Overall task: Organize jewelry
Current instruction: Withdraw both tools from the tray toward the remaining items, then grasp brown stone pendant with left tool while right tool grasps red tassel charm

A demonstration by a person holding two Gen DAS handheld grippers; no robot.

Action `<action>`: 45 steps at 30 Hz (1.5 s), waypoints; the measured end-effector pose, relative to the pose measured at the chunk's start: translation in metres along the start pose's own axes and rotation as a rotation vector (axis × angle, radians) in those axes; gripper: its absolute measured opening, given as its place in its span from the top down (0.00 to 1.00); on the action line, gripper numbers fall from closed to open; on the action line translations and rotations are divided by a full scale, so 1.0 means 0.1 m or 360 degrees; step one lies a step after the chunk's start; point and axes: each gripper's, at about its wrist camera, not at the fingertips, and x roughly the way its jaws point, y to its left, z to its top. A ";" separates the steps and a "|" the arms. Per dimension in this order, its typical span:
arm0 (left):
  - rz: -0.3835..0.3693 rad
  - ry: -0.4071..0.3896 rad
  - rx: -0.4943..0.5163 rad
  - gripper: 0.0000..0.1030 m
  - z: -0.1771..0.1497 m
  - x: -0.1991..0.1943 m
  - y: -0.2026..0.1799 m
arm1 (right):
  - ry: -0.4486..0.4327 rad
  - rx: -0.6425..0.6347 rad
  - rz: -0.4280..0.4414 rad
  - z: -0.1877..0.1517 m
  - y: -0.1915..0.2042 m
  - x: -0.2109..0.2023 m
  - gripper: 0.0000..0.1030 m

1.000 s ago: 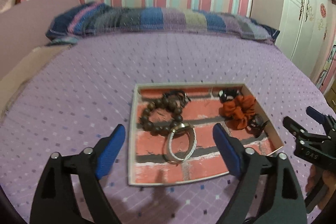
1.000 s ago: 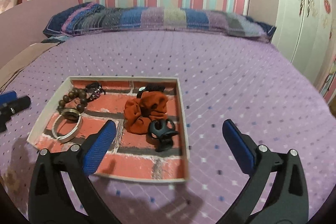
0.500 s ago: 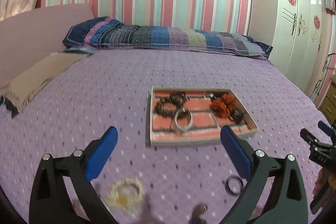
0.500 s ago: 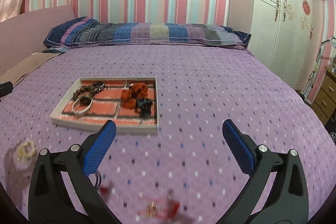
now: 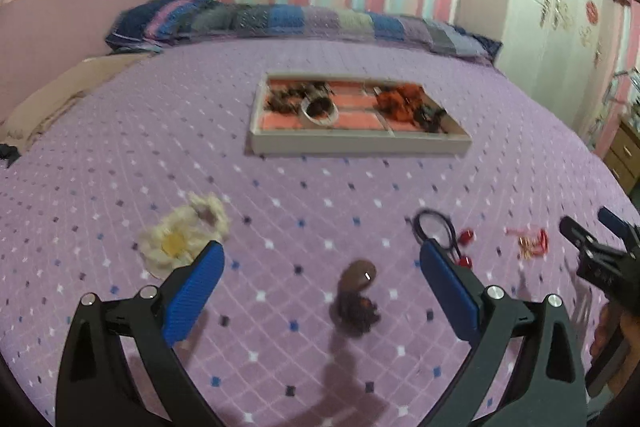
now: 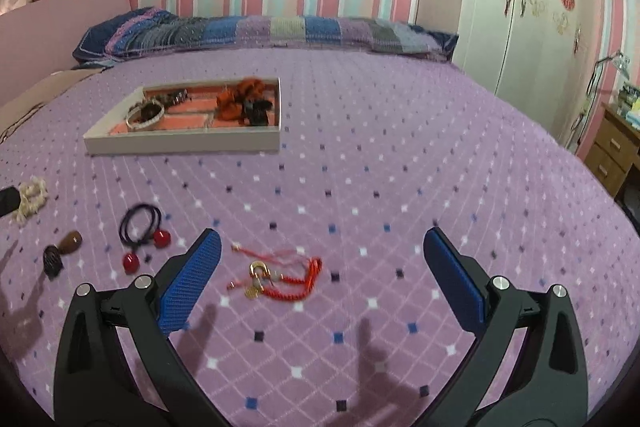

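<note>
1. A shallow white tray point(image 6: 182, 143) with a brick-pattern floor lies on the bed point(image 6: 400, 187), well beyond both claws. In its left part lie a dark bead bracelet point(image 5: 284, 101) and a pale bangle point(image 6: 145, 115); in its right part an orange scrunchie point(image 6: 236, 99) with a black hair clip point(image 6: 258, 111) just beside it.
2. Loose pieces lie on the purple bedspread nearer the cameras. From left to right: a cream flower scrunchie point(image 5: 182, 237), a small brown-and-dark hair piece point(image 5: 356, 291), a dark hair tie with two red balls point(image 6: 142, 227), and a red cord bracelet with gold charms point(image 6: 276, 277).
3. A striped pillow point(image 6: 260, 31) runs along the head of the bed, a white wardrobe point(image 6: 520, 7) stands on the right, and a wooden drawer unit point(image 6: 612, 155) beside it. Nothing lies between the claws and the loose pieces.
4. The left claw point(image 5: 320, 287) is spread wide and grasps nothing; its jaws have just been opening. The brown hair piece lies on the bedspread between its blue pads, apart from both.
5. The right claw point(image 6: 322, 277) is likewise released, with the red cord bracelet lying in the gap nearer its left pad, untouched.
6. The cord bracelet is tangled, its red strands loosely looped around the charms.
</note>
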 end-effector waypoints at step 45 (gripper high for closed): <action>-0.0151 0.0166 0.0052 0.50 -0.39 0.49 -0.08 | 0.0249 0.0019 0.0124 -0.13 0.18 0.55 0.52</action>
